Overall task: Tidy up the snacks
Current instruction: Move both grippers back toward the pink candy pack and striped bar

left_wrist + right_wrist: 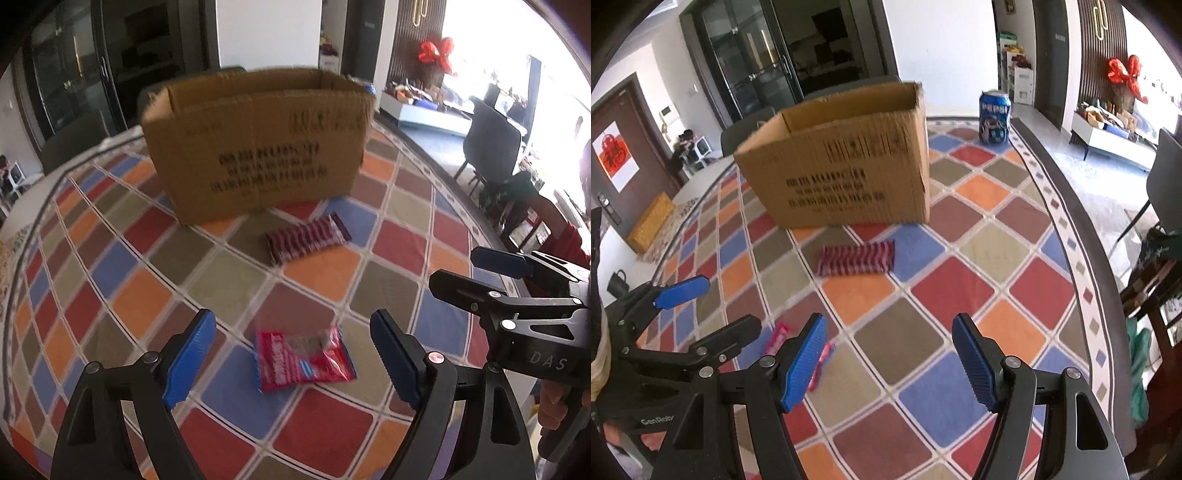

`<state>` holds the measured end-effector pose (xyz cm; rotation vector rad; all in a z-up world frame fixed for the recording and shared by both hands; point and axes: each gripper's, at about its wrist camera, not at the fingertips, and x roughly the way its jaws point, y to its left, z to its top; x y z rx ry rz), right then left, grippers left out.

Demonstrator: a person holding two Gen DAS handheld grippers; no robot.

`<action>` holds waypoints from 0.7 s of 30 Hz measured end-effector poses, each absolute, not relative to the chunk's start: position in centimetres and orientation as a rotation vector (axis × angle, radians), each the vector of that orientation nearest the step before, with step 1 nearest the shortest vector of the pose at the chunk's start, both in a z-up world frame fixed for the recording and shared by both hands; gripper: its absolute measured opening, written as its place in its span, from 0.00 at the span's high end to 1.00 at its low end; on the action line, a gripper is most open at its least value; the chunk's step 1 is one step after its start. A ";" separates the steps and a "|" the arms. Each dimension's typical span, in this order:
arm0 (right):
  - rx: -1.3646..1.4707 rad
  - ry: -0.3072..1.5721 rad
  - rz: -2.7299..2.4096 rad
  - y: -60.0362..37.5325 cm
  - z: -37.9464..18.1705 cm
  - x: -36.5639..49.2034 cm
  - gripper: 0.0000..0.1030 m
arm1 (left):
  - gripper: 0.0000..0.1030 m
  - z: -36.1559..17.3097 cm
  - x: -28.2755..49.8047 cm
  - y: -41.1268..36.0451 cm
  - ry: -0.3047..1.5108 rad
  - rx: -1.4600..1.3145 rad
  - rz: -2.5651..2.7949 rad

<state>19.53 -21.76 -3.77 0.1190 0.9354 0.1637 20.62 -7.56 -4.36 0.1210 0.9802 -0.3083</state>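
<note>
Both wrist cameras are looking steeply down along their fingers toward the cardboard box (pixel 258 147), from nearby above the checkered tablecloth (pixel 332 273). The left view is sitting left of the right; both are sharing the box and the striped packet (pixel 856 257) before it.

1. The right gripper (pixel 888 356) hangs over the checkered tablecloth (pixel 960 291), jaws apart with nothing between them.
2. Ahead sits an open cardboard box (pixel 842 162), a striped snack pack (pixel 856 257) lying just before it.
3. A Pepsi can (pixel 994 116) stands right of the box (well apart).
4. The left gripper (pixel 713 306) shows at left, near a red snack packet (pixel 777 336).
</note>
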 end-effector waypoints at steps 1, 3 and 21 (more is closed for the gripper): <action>0.120 0.943 0.163 -21.8 -4.0 19.4 0.31 | 0.17 -4.9 20.5 -7.7 0.996 0.122 -0.312; 0.121 0.965 0.159 -21.9 -4.8 19.1 0.32 | 0.17 -5.9 20.5 -8.0 1.022 0.123 -0.322; 0.138 1.103 0.123 -22.4 -9.9 18.6 0.31 | 0.16 -12.0 21.8 -9.5 1.167 0.179 -0.283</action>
